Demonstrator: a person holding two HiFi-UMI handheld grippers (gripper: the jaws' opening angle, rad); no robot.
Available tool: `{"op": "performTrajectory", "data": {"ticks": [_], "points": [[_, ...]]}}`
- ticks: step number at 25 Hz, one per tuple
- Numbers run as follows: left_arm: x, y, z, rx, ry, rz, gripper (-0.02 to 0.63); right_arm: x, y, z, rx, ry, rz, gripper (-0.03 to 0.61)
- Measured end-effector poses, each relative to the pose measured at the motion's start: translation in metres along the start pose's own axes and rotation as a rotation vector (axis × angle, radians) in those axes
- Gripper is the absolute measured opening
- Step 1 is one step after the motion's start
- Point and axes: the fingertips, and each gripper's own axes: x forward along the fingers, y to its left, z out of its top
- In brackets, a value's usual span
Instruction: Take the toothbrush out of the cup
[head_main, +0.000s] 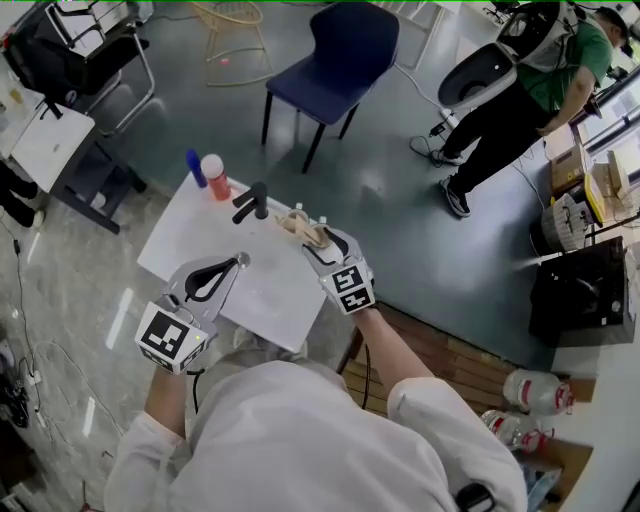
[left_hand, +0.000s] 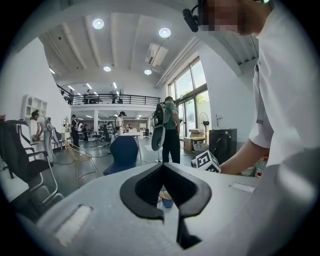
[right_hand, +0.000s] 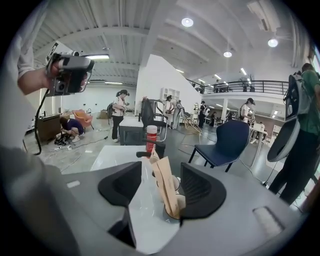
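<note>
Head view, steeply down: small white table (head_main: 255, 290) set askew on a grey floor, one corner toward the person. Right gripper (head_main: 313, 236) over the far right edge of the table, fingers (right_hand: 121, 189) wide apart and pressing on nothing. Between them, in the right gripper view, toothbrush (right_hand: 164, 187) in a tan wrapper, upright with a slight lean, standing in the cup (right_hand: 171, 214). Nearer to the right-hand finger than to the left-hand one; contact there not to be told. Cup close to the table's edge, grey floor just beyond.

Left gripper (head_main: 238, 262) over the near left part of the table, fingers (left_hand: 145, 190) closed together, with nothing held. Broad bare stretch of tabletop between the two grippers and on toward the near corner.

At the far left corner, red and white bottle (head_main: 214, 177) and blue thing (head_main: 196, 168) side by side, hard by the edge. Black object (head_main: 250, 202) between them and the cup.

Beyond the table, open floor as far as the blue chair (head_main: 335, 55). Wooden boards (head_main: 440, 355) along the right side.
</note>
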Motion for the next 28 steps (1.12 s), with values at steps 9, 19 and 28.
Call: {"op": "performTrajectory", "data": {"ticks": [9, 19, 28], "points": [[-0.013, 0.003, 0.002, -0.001, 0.009, 0.036, 0.006, 0.023, -0.002, -0.024, -0.031, 0.077, 0.025, 0.245], [-0.028, 0.010, -0.007, -0.011, 0.029, 0.101, 0.006, 0.051, -0.008, -0.062, -0.052, 0.152, 0.064, 0.249], [-0.036, 0.010, -0.010, -0.019, 0.046, 0.136, 0.006, 0.071, -0.006, -0.079, -0.060, 0.211, 0.093, 0.244]]}}
